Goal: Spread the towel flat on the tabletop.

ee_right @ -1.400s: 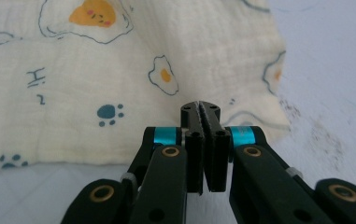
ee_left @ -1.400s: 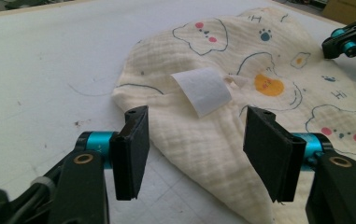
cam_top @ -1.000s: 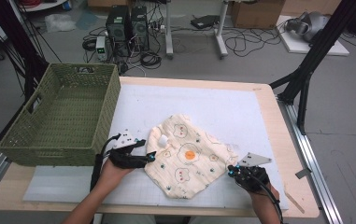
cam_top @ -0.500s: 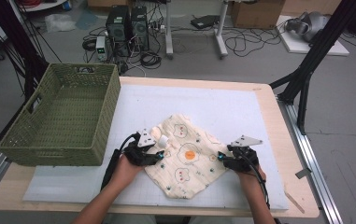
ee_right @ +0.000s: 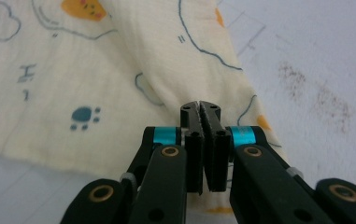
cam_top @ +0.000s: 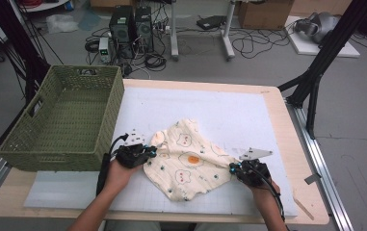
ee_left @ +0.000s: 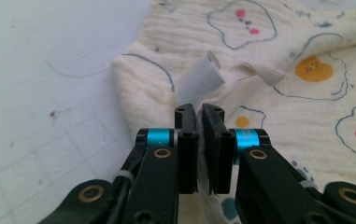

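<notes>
In the left gripper view, the cream muslin cloth printed with bears and fried eggs (ee_left: 306,88) runs off the top and right edges, and the part just past the black left gripper (ee_left: 199,111) is hidden behind its closed jaws. The small white fabric label (ee_left: 199,81) above the jaw tips is too blurred to read. In the right gripper view, the cloth fold under the black right gripper (ee_right: 200,106) is covered by it, and the cloth is cut off at the top and left.

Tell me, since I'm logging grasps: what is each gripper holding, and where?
Both hold the cloth: the left gripper pinches its left edge near the white tag, the right gripper its right edge.
</notes>
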Available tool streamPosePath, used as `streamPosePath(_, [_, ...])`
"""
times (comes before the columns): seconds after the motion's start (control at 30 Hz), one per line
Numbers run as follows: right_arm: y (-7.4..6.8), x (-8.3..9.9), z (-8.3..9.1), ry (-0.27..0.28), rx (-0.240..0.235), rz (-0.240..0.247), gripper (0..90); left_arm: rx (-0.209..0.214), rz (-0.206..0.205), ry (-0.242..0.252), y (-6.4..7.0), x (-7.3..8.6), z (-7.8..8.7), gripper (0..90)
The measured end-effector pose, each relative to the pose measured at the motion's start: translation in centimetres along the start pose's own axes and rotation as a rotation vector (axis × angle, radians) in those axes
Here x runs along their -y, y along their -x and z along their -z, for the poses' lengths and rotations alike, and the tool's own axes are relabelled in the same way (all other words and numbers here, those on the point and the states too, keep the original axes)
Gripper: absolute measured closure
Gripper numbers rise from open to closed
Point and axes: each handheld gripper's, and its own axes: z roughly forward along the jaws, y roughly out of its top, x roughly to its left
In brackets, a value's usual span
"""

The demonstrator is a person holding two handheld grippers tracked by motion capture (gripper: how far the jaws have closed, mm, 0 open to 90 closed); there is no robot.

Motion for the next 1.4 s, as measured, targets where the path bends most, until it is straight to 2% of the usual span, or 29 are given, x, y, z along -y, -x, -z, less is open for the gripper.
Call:
streamPosePath(0.13, [-0.9, 1.0, 1.1, -0.012, -0.001, 0.02, 88.7, -0.026, 0.036, 0.009, -1.2, 0.9, 1.0, 85.3])
streamPosePath(0.2, [-1.3, 1.5, 1.7, -0.018, -0.011, 0.019, 88.7, -0.047, 0.033, -0.003, -1.6, 1.2, 1.3, 86.0])
streamPosePath(0.33, [-2.2, 2.3, 2.8, -0.037, -0.014, 0.023, 88.7, -0.086, 0.052, 0.02, -2.1, 1.3, 1.7, 86.2])
streamPosePath(0.43, [-2.7, 2.9, 3.4, -0.033, -0.025, 0.017, 87.5, -0.082, 0.047, 0.018, -2.2, 1.3, 1.6, 86.2])
streamPosePath(0.5, [-2.7, 2.9, 3.6, -0.004, -0.027, 0.014, 77.6, -0.069, 0.042, 0.022, -2.1, 1.4, 1.5, 86.1])
streamPosePath(0.53, [-2.6, 2.7, 3.6, 0.013, -0.02, 0.013, 69.9, -0.066, 0.035, 0.024, -2.0, 1.4, 1.5, 86.1])
streamPosePath(0.57, [-2.5, 2.4, 3.5, 0.036, -0.01, 0.013, 67.4, -0.068, 0.035, 0.03, -2.0, 1.4, 1.4, 86.0])
streamPosePath(0.67, [-2.1, 0.9, 3.2, 0.1, 0.015, 0.008, 51.1, -0.067, 0.037, 0.042, -2.1, 1.4, 1.5, 85.4])
streamPosePath(0.8, [-1.1, -2.2, 1.4, 0.152, 0.032, 0.014, 34.3, -0.062, 0.043, 0.052, -2.2, 1.5, 1.5, 84.5])
streamPosePath(0.87, [-0.6, -3.6, 0.2, 0.158, 0.03, 0.018, 32.6, -0.055, 0.055, 0.061, -2.2, 1.5, 1.6, 84.2])
streamPosePath(1.0, [0.0, -6.3, -2.6, 0.14, 0.04, 0.035, 33.8, -0.054, 0.062, 0.071, -2.2, 1.6, 1.6, 84.2])
streamPosePath(1.1, [0.1, -7.9, -4.6, 0.131, 0.027, 0.052, 35.1, -0.054, 0.064, 0.074, -2.3, 1.6, 1.7, 84.2])
streamPosePath(1.3, [-0.5, -9.6, -8.2, 0.081, 0.006, 0.085, 36.2, -0.051, 0.073, 0.081, -2.4, 1.6, 1.7, 84.4])
streamPosePath(1.4, [-0.6, -10.0, -9.8, 0.057, -0.01, 0.067, 36.4, -0.05, 0.076, 0.081, -2.4, 1.6, 1.8, 84.4])
